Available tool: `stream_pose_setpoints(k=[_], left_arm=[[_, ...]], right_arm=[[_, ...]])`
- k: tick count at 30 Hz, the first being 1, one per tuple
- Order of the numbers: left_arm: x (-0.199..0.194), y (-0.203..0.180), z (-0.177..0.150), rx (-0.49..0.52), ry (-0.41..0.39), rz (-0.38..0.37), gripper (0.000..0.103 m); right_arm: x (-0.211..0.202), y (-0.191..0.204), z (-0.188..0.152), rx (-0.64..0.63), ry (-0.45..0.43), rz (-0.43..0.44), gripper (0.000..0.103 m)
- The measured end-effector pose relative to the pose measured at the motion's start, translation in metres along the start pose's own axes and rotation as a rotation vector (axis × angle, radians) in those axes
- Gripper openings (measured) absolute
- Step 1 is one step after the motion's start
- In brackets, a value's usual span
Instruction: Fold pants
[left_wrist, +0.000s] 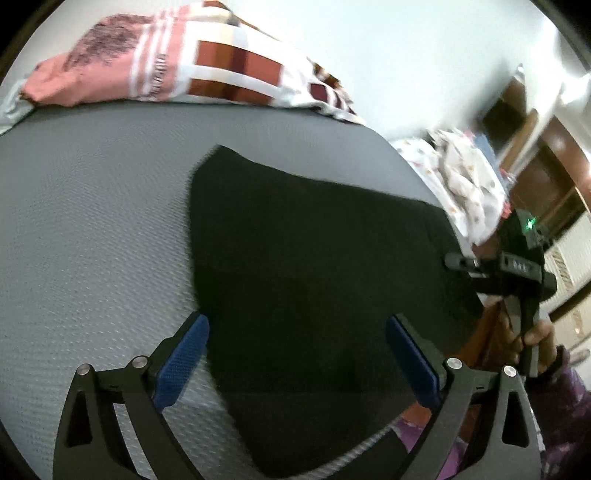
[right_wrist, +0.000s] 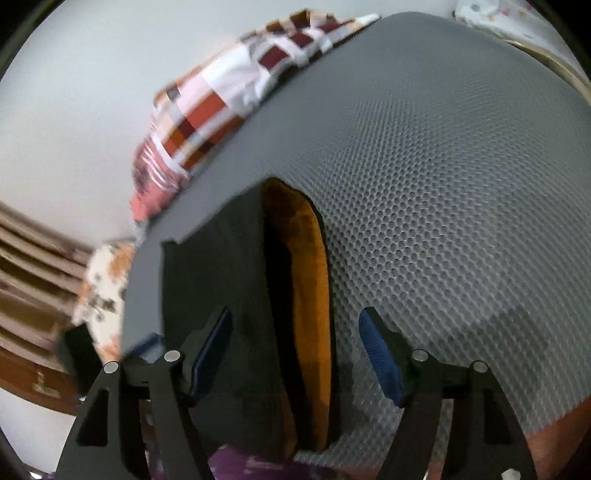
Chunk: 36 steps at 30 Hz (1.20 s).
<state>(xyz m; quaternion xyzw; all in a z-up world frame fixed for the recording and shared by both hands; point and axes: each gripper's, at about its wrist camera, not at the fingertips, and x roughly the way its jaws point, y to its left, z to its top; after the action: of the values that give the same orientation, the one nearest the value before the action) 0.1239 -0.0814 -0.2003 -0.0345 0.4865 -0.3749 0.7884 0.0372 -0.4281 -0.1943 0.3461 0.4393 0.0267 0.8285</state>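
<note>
- Black pants (left_wrist: 314, 258) with an orange lining (right_wrist: 310, 295) showing at the opening.
- Grey mat (left_wrist: 92, 221) embossed in a honeycomb dot texture.
- Blanket (left_wrist: 221, 70) checked in rust, maroon, pink and white.
- Black grippers, blue textured pads (left_wrist: 181, 362).
- Purple patterned sleeve (left_wrist: 569, 398).
- White floral-print cloth (left_wrist: 465, 184).

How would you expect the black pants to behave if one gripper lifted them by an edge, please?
The black pants would probably droop, since they lie limp and flat on the grey mat. The orange lining suggests thick, rather heavy fabric. The mat's dimpled texture may resist sliding.
</note>
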Motion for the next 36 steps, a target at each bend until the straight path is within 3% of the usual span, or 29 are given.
stream_pose_setpoints(k=[3,6,8,12,14,17,22,27,29,32,36], left_arm=[[0.003,0.017,0.005,-0.042,0.021,-0.002,0.096],[0.016,0.031,0.007,-0.082,0.081,-0.068,0.096],[0.021,0.031,0.01,-0.062,0.098,-0.098,0.096],[0.031,0.024,0.019,0.006,0.148,-0.139,0.096],[0.032,0.023,0.022,0.026,0.149,-0.142,0.096],[0.031,0.026,0.023,0.023,0.145,-0.166,0.096],[0.033,0.031,0.029,0.019,0.14,-0.148,0.082],[0.031,0.037,0.031,0.004,0.133,-0.084,0.06],[0.031,0.035,0.03,0.016,0.137,-0.041,0.058],[0.02,0.022,0.029,0.077,0.084,0.115,0.058],[0.002,0.0,0.038,0.193,0.005,0.168,0.058]], right_arm=[[0.009,0.0,0.004,-0.022,0.009,0.011,0.069],[0.014,0.0,0.009,-0.034,0.031,0.061,0.073],[0.016,-0.001,0.012,-0.056,0.041,0.113,0.083],[0.022,-0.001,0.017,-0.088,0.081,0.172,0.092],[0.027,-0.005,0.024,-0.065,0.124,0.238,0.103],[0.027,-0.011,0.027,-0.02,0.143,0.272,0.103],[0.026,-0.009,0.025,-0.037,0.145,0.257,0.103],[0.033,0.02,0.018,-0.18,0.115,0.149,0.1],[0.035,0.025,0.018,-0.208,0.118,0.121,0.1],[0.039,0.033,0.015,-0.255,0.116,0.089,0.102],[0.038,0.028,0.015,-0.243,0.089,0.115,0.103]])
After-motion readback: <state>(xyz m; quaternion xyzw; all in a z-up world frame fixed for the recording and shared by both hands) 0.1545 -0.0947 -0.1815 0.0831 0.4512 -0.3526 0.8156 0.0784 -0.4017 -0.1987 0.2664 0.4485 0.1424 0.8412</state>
